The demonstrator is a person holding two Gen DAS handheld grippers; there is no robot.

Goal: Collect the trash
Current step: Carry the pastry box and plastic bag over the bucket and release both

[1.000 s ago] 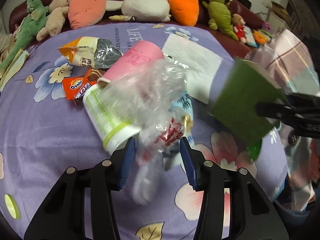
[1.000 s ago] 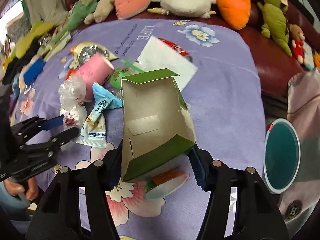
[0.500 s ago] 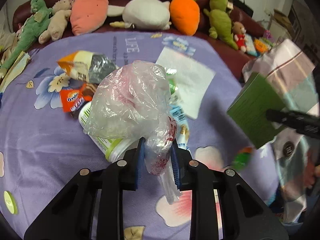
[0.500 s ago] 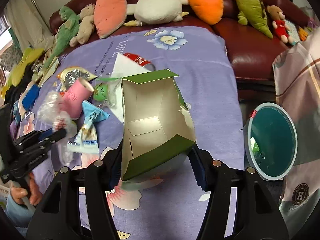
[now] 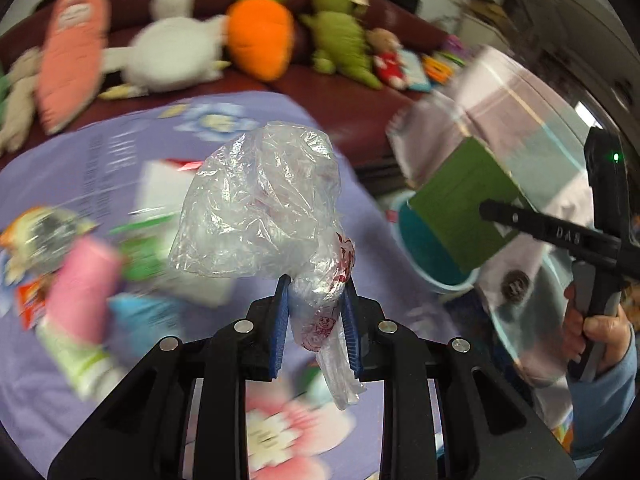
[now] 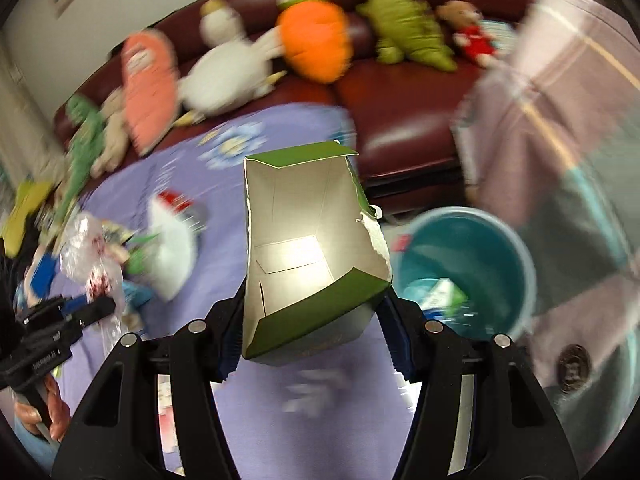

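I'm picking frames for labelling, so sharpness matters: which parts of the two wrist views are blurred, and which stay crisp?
Left wrist: plastic bag and left gripper crisp, bedspread and plush toys smeared. Right wrist: green box and right gripper crisp, bin and sofa blurred.

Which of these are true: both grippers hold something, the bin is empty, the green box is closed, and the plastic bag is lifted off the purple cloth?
1. Both grippers hold something. True: the left gripper pinches a plastic bag; the right gripper clamps a green box.
2. The bin is empty. False: some trash already lies inside.
3. The green box is closed. False: its top is open, showing the pale inside.
4. The plastic bag is lifted off the purple cloth. True.
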